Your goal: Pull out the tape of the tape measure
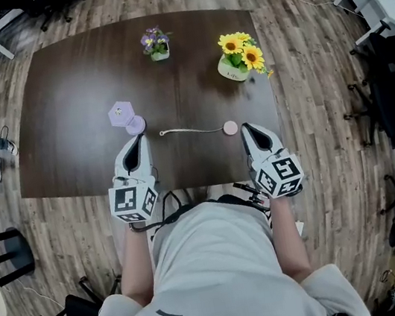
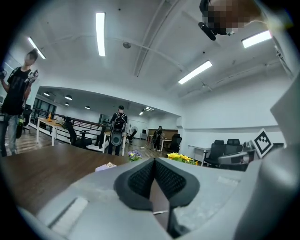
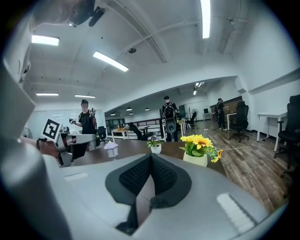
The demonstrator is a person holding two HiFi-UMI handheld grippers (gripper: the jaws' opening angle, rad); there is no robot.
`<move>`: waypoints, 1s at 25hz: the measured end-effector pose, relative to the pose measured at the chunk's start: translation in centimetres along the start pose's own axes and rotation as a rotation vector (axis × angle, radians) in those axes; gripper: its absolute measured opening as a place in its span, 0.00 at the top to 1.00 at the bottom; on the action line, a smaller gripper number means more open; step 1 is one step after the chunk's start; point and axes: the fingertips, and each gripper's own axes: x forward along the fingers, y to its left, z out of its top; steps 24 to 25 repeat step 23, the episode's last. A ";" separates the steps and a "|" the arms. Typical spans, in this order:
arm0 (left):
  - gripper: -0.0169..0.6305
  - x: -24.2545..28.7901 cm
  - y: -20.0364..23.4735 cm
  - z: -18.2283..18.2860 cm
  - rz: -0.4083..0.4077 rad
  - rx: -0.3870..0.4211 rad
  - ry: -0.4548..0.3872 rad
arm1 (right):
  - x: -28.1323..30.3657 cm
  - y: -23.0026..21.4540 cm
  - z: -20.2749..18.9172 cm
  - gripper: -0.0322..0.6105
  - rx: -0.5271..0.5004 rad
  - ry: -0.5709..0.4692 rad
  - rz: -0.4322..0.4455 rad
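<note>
A small round pink tape measure (image 1: pixel 230 127) lies on the dark table (image 1: pixel 72 92), with a thin pale tape (image 1: pixel 189 130) stretched out to its left. My left gripper (image 1: pixel 134 143) rests near the front edge, left of the tape's free end and apart from it. My right gripper (image 1: pixel 246 130) sits just right of the pink case, close beside it. Both grippers are shut with nothing between the pads, as the left gripper (image 2: pixel 153 161) and right gripper (image 3: pixel 150 157) views show. Neither gripper view shows the tape measure.
A lavender hexagonal box (image 1: pixel 121 112) and its round lid (image 1: pixel 135 124) lie just beyond my left gripper. A small purple flower pot (image 1: pixel 156 45) and a sunflower pot (image 1: pixel 240 54) stand at the back. Office chairs and people stand around on the wooden floor.
</note>
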 end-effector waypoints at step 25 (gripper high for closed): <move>0.96 -0.8 -0.2 -0.9 0.010 0.006 0.020 | -0.3 -0.7 0.3 0.95 0.004 0.001 -0.029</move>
